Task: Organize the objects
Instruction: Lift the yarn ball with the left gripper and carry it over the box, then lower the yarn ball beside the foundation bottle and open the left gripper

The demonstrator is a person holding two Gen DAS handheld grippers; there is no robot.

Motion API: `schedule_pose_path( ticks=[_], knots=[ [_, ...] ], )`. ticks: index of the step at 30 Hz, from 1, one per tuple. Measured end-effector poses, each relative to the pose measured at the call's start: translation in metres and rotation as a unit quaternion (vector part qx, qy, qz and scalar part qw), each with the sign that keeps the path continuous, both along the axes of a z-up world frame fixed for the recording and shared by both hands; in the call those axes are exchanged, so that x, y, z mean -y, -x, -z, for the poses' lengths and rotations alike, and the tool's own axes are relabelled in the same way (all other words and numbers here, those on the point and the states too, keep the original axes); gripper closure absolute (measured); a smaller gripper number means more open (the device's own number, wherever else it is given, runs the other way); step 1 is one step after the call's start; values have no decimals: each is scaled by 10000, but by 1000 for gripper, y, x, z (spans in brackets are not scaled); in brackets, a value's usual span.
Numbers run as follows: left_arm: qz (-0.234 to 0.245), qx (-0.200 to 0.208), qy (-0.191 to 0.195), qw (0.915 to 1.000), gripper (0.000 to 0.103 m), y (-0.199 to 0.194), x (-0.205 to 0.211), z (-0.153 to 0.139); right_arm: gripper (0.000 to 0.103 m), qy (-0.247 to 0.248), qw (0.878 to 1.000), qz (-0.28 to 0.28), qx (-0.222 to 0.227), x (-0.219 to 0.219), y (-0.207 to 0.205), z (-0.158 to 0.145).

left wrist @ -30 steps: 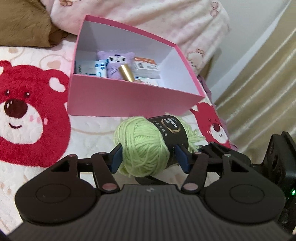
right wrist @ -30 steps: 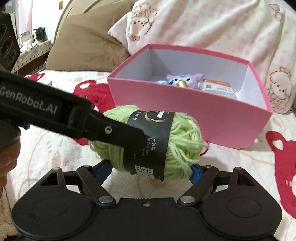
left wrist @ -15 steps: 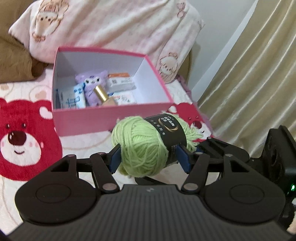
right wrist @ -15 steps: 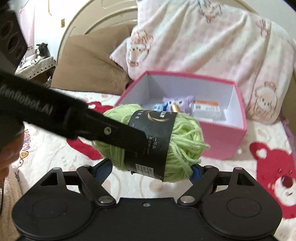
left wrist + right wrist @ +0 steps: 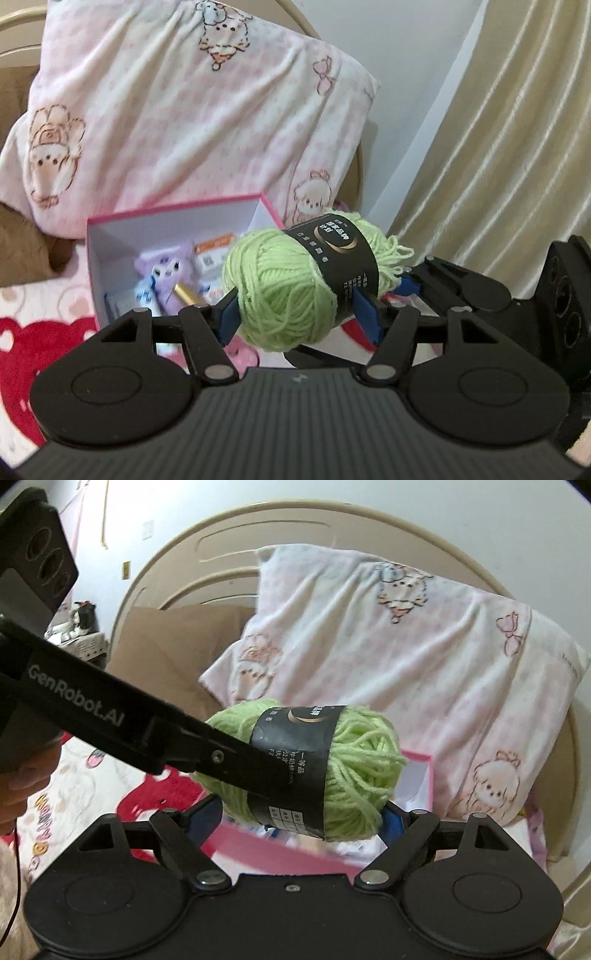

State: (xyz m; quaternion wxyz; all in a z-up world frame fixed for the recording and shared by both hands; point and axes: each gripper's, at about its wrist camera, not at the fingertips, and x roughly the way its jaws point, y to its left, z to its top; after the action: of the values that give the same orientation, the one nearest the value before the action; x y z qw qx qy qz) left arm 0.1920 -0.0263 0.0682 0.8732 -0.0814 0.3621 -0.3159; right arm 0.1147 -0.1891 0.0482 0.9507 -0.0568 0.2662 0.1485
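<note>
A: One green yarn ball (image 5: 291, 284), pinched by both tools at once. Left gripper (image 5: 299, 314) has its blue pads squeezing the sides; right gripper (image 5: 303, 812) clamps it from the other angle.

B: Change since a second ago?

A: Ball has risen from low in front of the pink box (image 5: 177, 212) to above its near wall, hanging over the right part of the opening. Transfer looks nearly done; lowering and release remain.

B: Count inside the box?

A: One purple plush (image 5: 162, 269), one gold-capped tube (image 5: 188, 293), perhaps three small cartons, though blur and the ball hide some. One box, on the bed. Two pillows (image 5: 388, 657) behind, one pink, one brown
</note>
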Motion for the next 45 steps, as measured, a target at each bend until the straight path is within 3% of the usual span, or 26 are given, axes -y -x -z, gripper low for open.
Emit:
schedule_pose_path(
  ticks=[6, 11, 18, 24, 29, 36, 39, 45],
  knots=[
    [-216, -322, 314, 9988, 41, -64, 19, 19, 15, -184, 9980, 420, -424, 21, -58, 5],
    [-604, -999, 643, 9911, 41, -116, 26, 66, 16, -212, 9934, 570, -969, 39, -112, 35],
    [-907, -1561, 724, 9809, 41, -149, 26, 119, 16, 88, 9885, 534, -1412, 38, -149, 80],
    [-1123, -1709, 398, 9781, 41, -162, 31, 149, 17, 193, 9851, 574, -1611, 41, -167, 106],
    [-1073, -1811, 407, 9768, 46, -157, 30, 163, 18, 151, 9843, 360, -1720, 39, -157, 105],
    [-923, -1778, 478, 9786, 52, -153, 46, 167, 34, 334, 9837, 574, -1672, 42, -148, 116],
    [-858, -1715, 207, 9812, 50, -152, 56, 165, 34, 116, 9831, 618, -1717, 53, -147, 116],
    [-1031, -1346, -372, 9848, 45, -137, 60, 146, 35, 169, 9842, 544, -1679, 52, -135, 114]
  ],
)
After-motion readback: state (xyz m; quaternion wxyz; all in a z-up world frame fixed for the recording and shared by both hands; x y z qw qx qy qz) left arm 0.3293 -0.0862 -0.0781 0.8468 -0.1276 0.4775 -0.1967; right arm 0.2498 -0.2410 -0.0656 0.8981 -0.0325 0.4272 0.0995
